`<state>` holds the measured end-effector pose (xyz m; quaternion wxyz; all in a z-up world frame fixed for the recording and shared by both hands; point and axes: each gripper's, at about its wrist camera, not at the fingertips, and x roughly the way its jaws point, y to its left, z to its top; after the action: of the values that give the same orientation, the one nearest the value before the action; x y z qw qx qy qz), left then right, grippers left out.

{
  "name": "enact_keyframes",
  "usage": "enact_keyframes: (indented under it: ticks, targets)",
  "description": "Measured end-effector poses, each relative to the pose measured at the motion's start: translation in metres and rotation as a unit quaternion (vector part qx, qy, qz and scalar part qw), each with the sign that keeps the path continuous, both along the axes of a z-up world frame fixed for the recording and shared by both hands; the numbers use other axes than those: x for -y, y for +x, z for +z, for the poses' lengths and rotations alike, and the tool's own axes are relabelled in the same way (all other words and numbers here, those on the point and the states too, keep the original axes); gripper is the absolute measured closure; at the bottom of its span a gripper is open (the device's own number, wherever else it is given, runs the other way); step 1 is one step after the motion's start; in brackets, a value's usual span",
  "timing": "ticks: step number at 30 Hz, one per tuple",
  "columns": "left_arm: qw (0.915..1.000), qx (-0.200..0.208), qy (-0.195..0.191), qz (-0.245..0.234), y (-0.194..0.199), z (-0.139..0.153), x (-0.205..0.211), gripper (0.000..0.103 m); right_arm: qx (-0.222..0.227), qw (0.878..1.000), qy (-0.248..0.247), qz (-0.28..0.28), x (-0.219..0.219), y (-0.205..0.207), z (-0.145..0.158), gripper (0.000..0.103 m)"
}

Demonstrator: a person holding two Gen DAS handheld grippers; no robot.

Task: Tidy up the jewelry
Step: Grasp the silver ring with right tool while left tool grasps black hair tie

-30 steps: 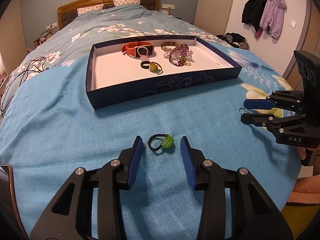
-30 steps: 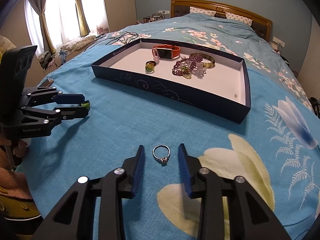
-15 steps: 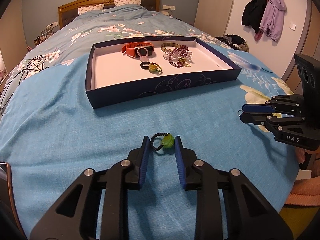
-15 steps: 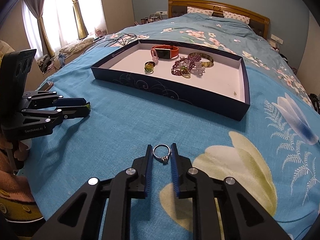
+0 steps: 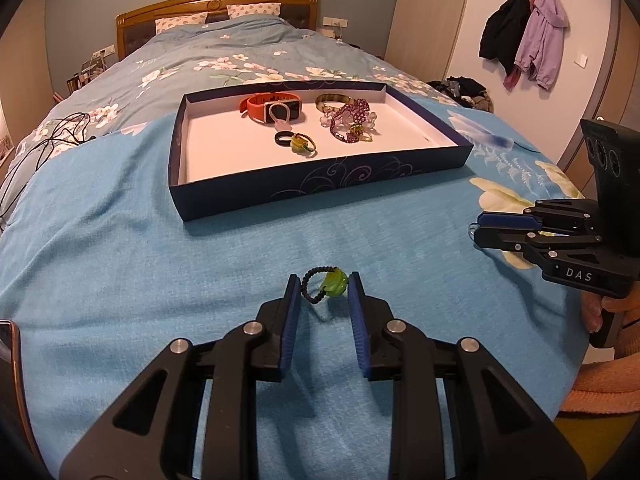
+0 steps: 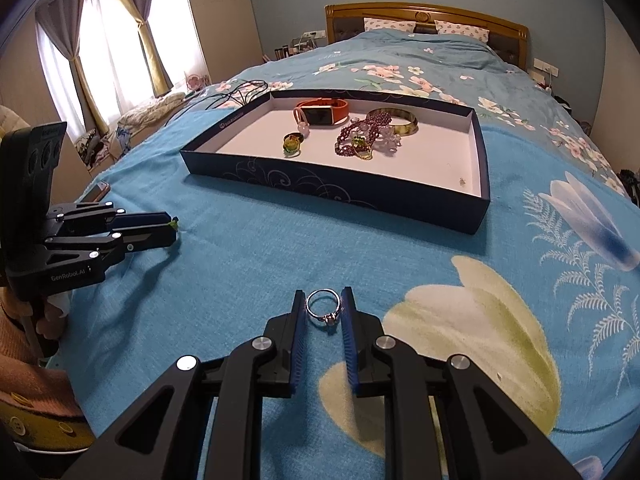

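Blue pads on your left tool [image 5: 320,282] have just been closing, and they now pinch the beaded ring with the green stone [image 5: 325,285], one pad against the black bead loop and the other against the stone, where a second ago they stood wide on either side of it. It sits low over the turquoise blanket [image 5: 120,280] of the bed, and you cannot tell whether it has left the fabric. Further right, your right tool [image 6: 323,307] has done the same: its jaws have just been closing and now grip the silver ring [image 6: 323,308] across its band, the small stone setting hanging at the near edge. Both hands have held their place while the jaws came in, so the change is purely the grasp. For the task, that likely means both loose pieces are secured and ready to be carried to the navy box [image 5: 320,184] ahead, which already holds an orange watch [image 5: 272,106], a bangle [image 5: 334,100], a purple bead bracelet [image 5: 352,114] and small rings [image 5: 296,142]. The green ring looks soft and stretchy, its beads bowed by the squeeze; the silver one is thin, rigid and slippery-looking, so a tilt could let it pivot between the pads.
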<state>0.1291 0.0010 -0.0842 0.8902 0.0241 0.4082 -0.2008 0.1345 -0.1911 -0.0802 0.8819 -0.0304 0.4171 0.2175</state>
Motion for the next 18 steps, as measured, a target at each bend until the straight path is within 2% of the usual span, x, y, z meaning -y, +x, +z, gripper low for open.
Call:
enact_keyframes:
  ticks: [18]
  targets:
    - [0.9995,0.025,-0.019,-0.001,-0.007,0.018,0.002,0.079,0.027,0.999,0.046,-0.007,0.006,0.0,0.016,0.087]
